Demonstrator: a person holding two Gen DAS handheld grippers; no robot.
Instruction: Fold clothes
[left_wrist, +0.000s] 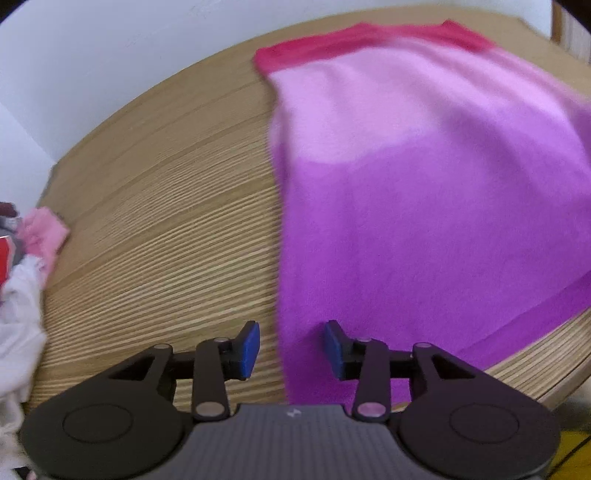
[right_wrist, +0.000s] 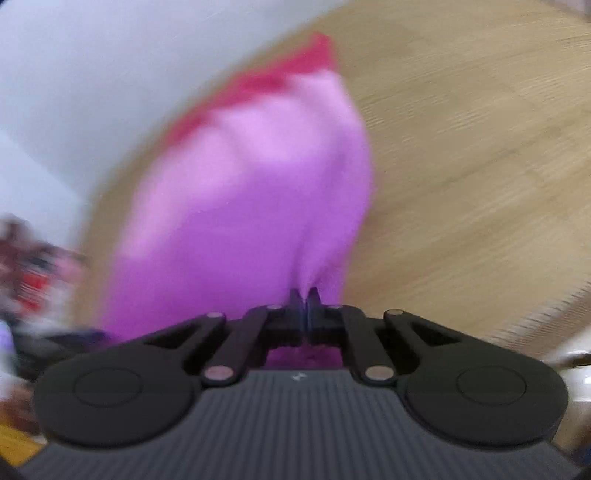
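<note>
Purple-to-pink garment (left_wrist: 406, 206) with red band; striped light-wood table (left_wrist: 166, 221)

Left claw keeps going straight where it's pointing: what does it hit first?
Probably the left edge of the purple cloth, which lies between the open left claw fingers, or the table right beside it; depth is unclear.

Even, soft daylight; I see no hard shadows or glare. My left view is fairly sharp, its counter (left_wrist: 155, 206) grain bowed by fisheye. My right view is heavily motion-blurred; corners vignette dark.
</note>
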